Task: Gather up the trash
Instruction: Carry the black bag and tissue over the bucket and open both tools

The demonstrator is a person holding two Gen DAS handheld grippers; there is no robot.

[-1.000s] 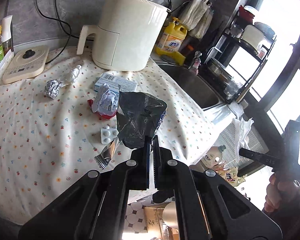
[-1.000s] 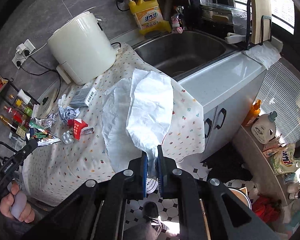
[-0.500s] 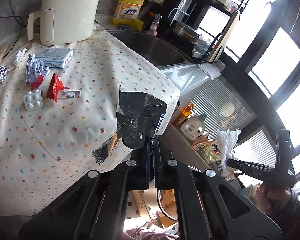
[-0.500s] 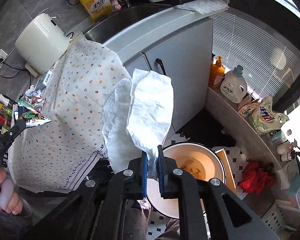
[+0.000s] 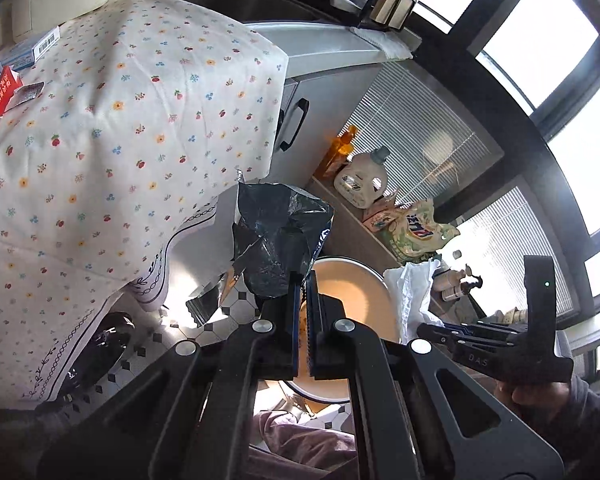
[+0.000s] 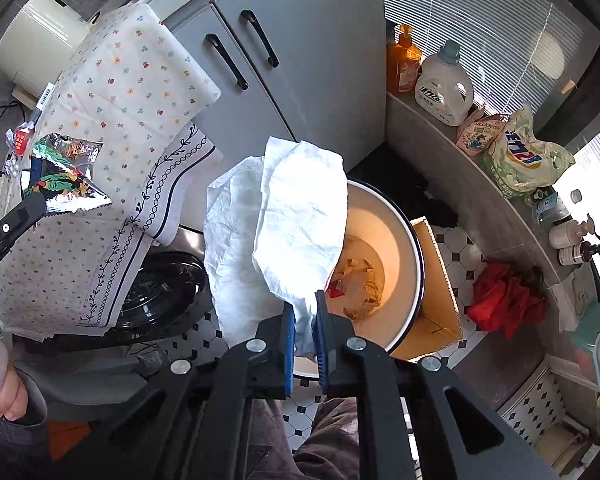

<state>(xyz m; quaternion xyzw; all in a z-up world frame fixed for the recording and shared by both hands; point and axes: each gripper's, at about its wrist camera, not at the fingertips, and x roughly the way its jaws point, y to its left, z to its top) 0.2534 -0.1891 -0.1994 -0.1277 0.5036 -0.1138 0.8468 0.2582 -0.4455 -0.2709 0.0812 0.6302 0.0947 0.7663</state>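
My left gripper [image 5: 303, 286] is shut on a crumpled dark foil snack bag [image 5: 278, 236] and holds it above a round white basin [image 5: 360, 292] on the floor. My right gripper [image 6: 303, 314] is shut on a white paper towel [image 6: 296, 220] hanging over the same basin [image 6: 396, 240], which holds scraps of trash. The left gripper with its foil bag [image 6: 66, 178] shows at the left of the right wrist view. The right gripper and its towel [image 5: 410, 292] show at the right of the left wrist view.
The flowered tablecloth [image 5: 112, 128] still carries a red wrapper [image 5: 4, 88] and a blue box [image 5: 36, 46]. A cardboard box [image 6: 436, 280] sits beside the basin. Detergent bottles [image 6: 444, 84] and bags line a low ledge. Grey cabinet doors [image 6: 300, 60] stand behind.
Both grippers have swung away from the counter and down toward the floor, carrying the foil bag and the paper towel over the basin. Both stay shut.
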